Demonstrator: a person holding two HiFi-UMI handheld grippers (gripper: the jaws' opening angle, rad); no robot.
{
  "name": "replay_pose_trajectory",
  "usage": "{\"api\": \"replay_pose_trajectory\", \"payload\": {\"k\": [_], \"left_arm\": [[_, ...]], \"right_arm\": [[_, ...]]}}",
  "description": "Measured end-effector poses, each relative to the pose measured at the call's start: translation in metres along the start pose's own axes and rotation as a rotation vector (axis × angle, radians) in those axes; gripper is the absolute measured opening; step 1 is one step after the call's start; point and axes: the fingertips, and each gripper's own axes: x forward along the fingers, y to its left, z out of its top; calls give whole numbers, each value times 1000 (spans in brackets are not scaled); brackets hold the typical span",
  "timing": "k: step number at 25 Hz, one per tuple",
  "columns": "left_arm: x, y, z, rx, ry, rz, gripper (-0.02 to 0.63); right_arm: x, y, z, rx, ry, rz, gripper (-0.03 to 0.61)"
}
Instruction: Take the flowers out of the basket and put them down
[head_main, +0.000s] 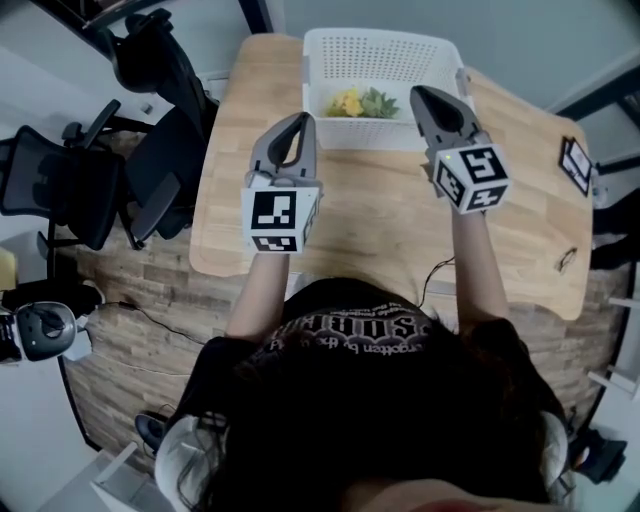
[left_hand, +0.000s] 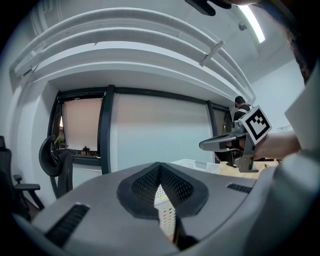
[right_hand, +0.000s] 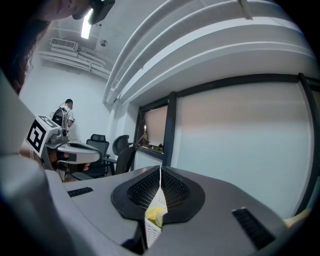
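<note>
Jaws on both grippers are pressed together, with nothing in them: left gripper (head_main: 299, 122), right gripper (head_main: 422, 96). The flowers (head_main: 361, 103) are in the basket (head_main: 322, 58) at its near wall, none out on the table (head_main: 380, 225) yet.

Risks as I read them:
- Go in with the jaws together and you just shove the flowers around. Spread the jaws before you dip.
- Both grippers point level, near the rim. Clip the near wall and that light basket likely slides or tips.
- Both grippers in the basket at once could knock each other.

Views: only the head view shows where the flowers lie and how each gripper sits relative to the basket. Both gripper views look level over it, mostly at windows and chairs. Right gripper view catches a scrap of yellow under its tips; left gripper view shows basket mesh and the right gripper alongside. Both confirm the seams are shut.
</note>
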Motion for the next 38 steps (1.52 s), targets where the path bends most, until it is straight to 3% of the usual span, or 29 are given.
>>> {"api": "replay_pose_trajectory", "payload": {"k": [18,27,29,31,33,38], "left_arm": [[22,17,-8,11,40,46,0],[26,22,-10,16,51,63,0],[27,21,-10,18,52,62,0],[28,21,-10,21,54,63,0],[29,22,-11,21,57,66,0],[32,25,-11,23,59,73,0]], "right_arm": [[65,-16,-7,-86,61,322,29],[87,-16,-36,-115,102,422,31],[93,-16,-44,-115,119,444,44],[99,-16,-50,-115,139,471,113],[106,-15,-56,-133,163,502,143],[127,-10,-65,-173,193,557,158]]}}
